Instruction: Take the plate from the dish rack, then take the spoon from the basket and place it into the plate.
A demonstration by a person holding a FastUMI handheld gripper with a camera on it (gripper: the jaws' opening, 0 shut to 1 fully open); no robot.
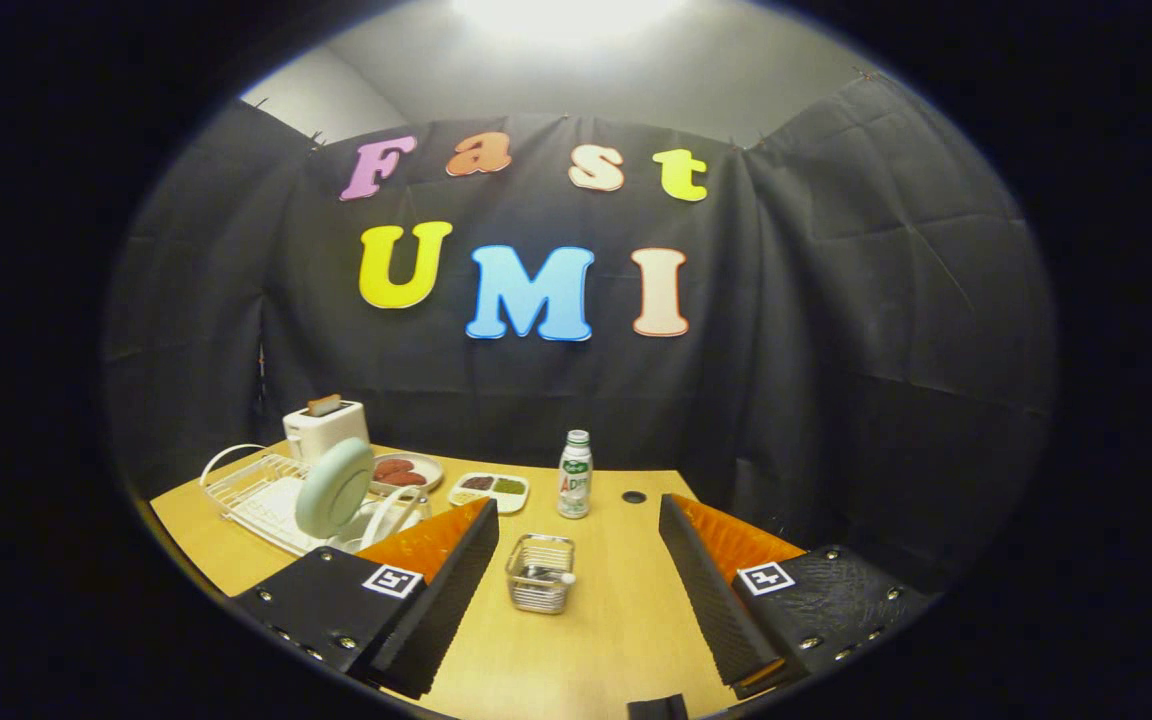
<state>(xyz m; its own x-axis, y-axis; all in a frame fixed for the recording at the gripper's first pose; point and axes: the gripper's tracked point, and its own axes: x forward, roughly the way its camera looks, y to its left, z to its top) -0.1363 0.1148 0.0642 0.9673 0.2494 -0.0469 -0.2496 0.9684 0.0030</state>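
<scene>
While the gripper (576,590) hangs above the table (626,620), its 2 fingers (436,590) are spread wide with nothing between them but bare wood and the wire basket (540,572) just ahead. Something with a white tip, likely the spoon (554,575), lies in that basket, hard to make out. Left of the fingers, the pale green plate (334,487) stands upright in the white dish rack (261,490), its lower edge hidden by the left finger
</scene>
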